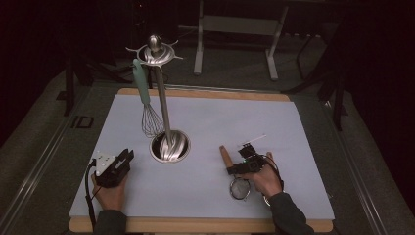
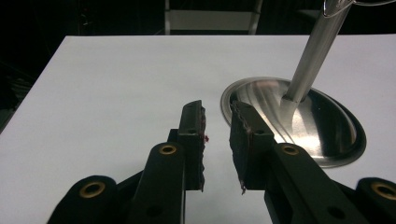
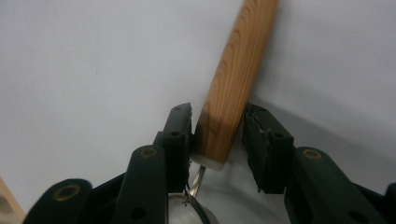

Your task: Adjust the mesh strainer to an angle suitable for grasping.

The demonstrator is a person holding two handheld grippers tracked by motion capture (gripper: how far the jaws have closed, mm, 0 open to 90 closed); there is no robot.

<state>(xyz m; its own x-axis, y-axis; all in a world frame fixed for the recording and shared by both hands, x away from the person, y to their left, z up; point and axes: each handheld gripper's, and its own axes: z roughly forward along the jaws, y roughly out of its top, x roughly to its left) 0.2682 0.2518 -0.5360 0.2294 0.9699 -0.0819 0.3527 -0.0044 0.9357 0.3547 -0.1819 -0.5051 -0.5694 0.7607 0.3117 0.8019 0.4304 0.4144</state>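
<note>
Right gripper view: wooden handle (image 3: 236, 79) of a small strainer (image 1: 239, 187) sits between the jaws. Left pad touches the wood near its butt end; right pad stands off with a visible gap, so not clamped, jaws parted around the handle. Below the butt, a thin wire neck leads to the mesh bowl.

High view, near edge first: strainer lies on the mat (image 1: 205, 196) toward the near right corner, bowl nearest the person, handle pointing away toward the far edge. Right gripper (image 1: 243, 165) straddles the handle just past the bowl. Left gripper (image 1: 119, 163) rests near the near left corner, jaws parted with nothing between them, aimed at the rack base (image 1: 170, 146) mid-mat. Rack post rises from there; a whisk (image 1: 146, 98) hangs from one top hook, toward the far left.

Handling, my read:
- Strainer looks light; weight mostly in the handle, so little sag expected.
- Wood is round and smooth, so it may roll or twist between flat pads. Squeeze square across it.
- Mesh and wire neck look thin and bendable. Keep the pads off them.
- Best hold: on the wood, a little up from the butt, so the bowl end stays free for hanging. Hanging loop, if any, cannot be made out.
</note>
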